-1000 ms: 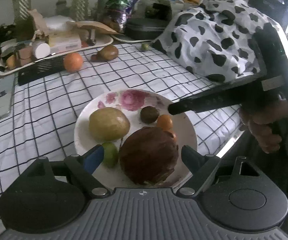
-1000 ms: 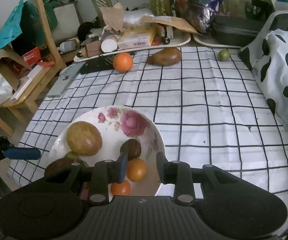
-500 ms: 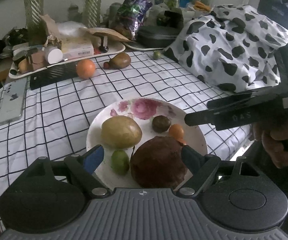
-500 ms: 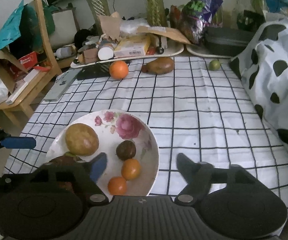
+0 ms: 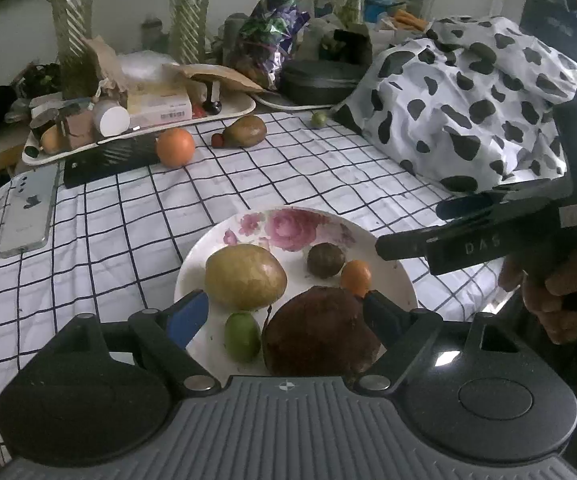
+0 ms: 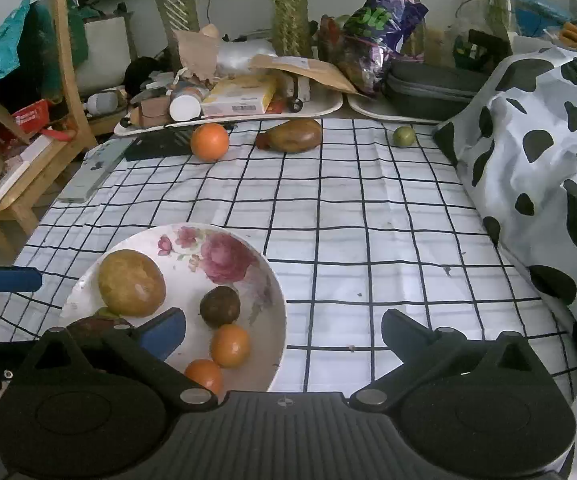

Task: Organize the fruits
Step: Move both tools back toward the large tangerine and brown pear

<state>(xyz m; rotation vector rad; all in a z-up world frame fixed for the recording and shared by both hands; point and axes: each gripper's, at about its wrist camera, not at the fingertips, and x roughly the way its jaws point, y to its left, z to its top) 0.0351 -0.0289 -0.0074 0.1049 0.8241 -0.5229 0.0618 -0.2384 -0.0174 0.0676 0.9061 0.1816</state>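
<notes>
Left wrist view: left gripper (image 5: 286, 312) has jaws spread wide, nothing held. It hovers over the near edge of the floral plate (image 5: 392, 268). Between the fingers sit a large dark brown fruit (image 5: 320, 332) and a small green fruit (image 5: 242, 336). Farther in on the plate: yellow-brown mango (image 5: 245, 277), dark round fruit (image 5: 325, 260), small orange fruit (image 5: 355, 277). Right gripper (image 5: 420, 228) comes in from the right, held by a hand (image 5: 556, 292), tips just past the plate's right rim. At the far side of the checked cloth on the bench (image 5: 136, 216): orange (image 5: 175, 147), brown-green mango (image 5: 246, 131), small green fruit at the back (image 5: 318, 119). Phone (image 5: 28, 212) lies on the left.

Right wrist view: right gripper (image 6: 284, 328) also has jaws wide apart and empty; its left finger is over the plate (image 6: 276, 300), its right finger over bare cloth. Plate holds the mango (image 6: 131, 283), dark fruit (image 6: 220, 306) and two small orange fruits (image 6: 230, 345), (image 6: 204, 374). Orange (image 6: 210, 142), far mango (image 6: 294, 136) and green fruit (image 6: 404, 136) rest well apart from the plate. Cow-print cloth (image 6: 540, 152) sits on the right.
</notes>
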